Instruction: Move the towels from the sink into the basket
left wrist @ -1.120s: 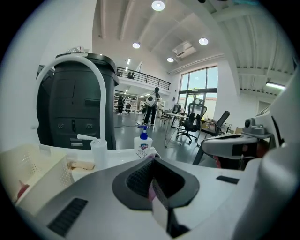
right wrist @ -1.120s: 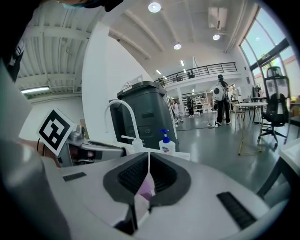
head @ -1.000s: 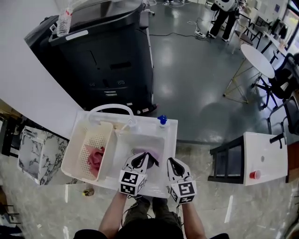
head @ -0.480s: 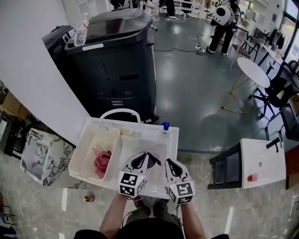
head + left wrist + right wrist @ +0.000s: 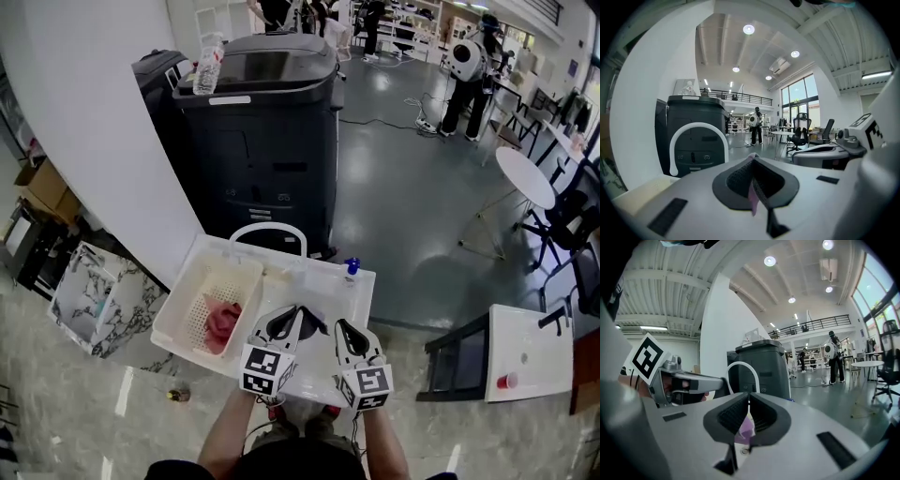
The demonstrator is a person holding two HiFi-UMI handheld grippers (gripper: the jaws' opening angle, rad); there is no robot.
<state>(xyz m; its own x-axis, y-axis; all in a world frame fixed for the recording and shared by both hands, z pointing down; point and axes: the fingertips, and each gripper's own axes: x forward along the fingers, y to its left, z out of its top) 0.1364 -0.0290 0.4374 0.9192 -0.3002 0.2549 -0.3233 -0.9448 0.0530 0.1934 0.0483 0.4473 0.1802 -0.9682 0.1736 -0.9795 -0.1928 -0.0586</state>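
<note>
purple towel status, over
Left tongs and right tongs both shut on purple towel. Held over sink, not yet in basket. Pink towel already there; nothing blocking.

A large dark grey bin [image 5: 272, 131] stands by the white wall [image 5: 94, 122], a plastic bottle [image 5: 208, 64] upright on its lid. Farther off are a round white table [image 5: 525, 176] and a black chair [image 5: 570, 211]; a red cup [image 5: 507, 381] sits on a white stand [image 5: 530, 333].

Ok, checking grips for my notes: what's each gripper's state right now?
Left gripper: closed on the lilac towel.
Right gripper: closed on the lilac towel too.
</note>
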